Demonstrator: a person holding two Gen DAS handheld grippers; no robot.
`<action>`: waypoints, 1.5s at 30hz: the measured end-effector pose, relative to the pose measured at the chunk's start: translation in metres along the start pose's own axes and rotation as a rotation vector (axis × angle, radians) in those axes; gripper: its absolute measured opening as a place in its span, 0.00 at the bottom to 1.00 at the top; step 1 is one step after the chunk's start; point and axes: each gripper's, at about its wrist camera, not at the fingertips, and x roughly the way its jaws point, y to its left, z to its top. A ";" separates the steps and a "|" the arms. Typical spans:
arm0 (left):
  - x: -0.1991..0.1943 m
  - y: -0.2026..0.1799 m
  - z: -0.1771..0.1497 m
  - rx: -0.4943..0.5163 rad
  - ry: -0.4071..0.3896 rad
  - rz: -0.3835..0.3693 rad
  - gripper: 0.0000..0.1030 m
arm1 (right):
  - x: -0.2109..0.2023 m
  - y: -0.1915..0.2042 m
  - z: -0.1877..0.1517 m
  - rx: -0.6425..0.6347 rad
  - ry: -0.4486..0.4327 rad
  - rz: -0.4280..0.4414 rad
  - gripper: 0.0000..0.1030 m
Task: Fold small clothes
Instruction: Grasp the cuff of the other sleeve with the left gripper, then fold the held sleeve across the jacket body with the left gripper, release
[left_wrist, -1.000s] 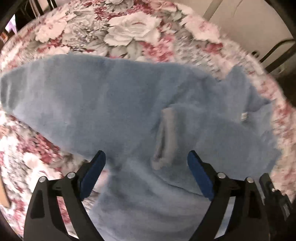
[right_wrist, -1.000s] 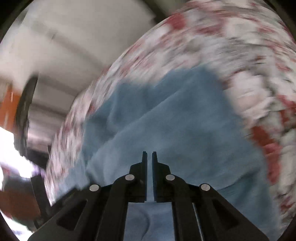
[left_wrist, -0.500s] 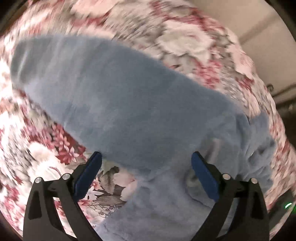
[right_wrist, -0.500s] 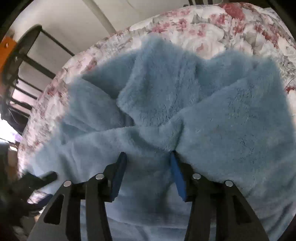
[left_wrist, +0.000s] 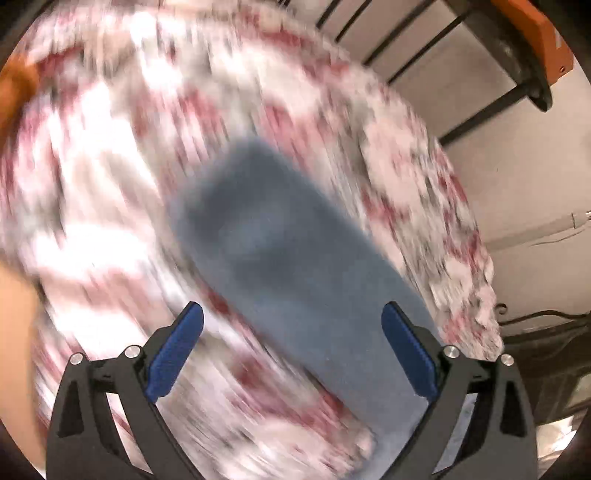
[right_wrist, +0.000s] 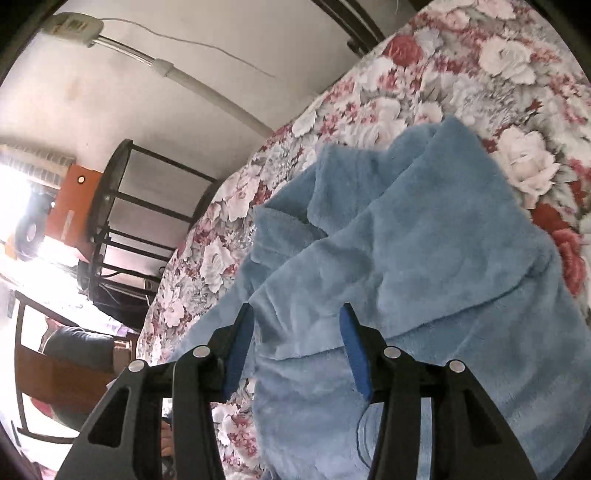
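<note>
blurred: floral bedspread (left wrist view) | cut off: blue garment

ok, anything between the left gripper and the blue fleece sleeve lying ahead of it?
Nothing visible. The left gripper is open over the blue fleece garment, which lies flat on the floral bedspread. The view is motion-blurred, so small items could be missed.

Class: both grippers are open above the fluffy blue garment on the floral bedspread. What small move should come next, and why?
Probably lower the left gripper onto the long outstretched part of the fluffy blue garment and close on it: that part still lies flat on the floral bedspread, while the right gripper holds nothing.
</note>
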 end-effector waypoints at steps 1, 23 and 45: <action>0.004 0.001 0.007 0.019 0.000 0.002 0.91 | 0.007 -0.001 -0.003 0.013 0.008 -0.003 0.48; 0.013 0.053 -0.015 -0.027 -0.010 -0.057 0.11 | 0.028 0.002 0.004 0.008 0.006 -0.035 0.48; -0.066 -0.193 -0.190 0.592 -0.067 -0.213 0.09 | -0.021 -0.035 0.034 0.152 -0.102 0.036 0.48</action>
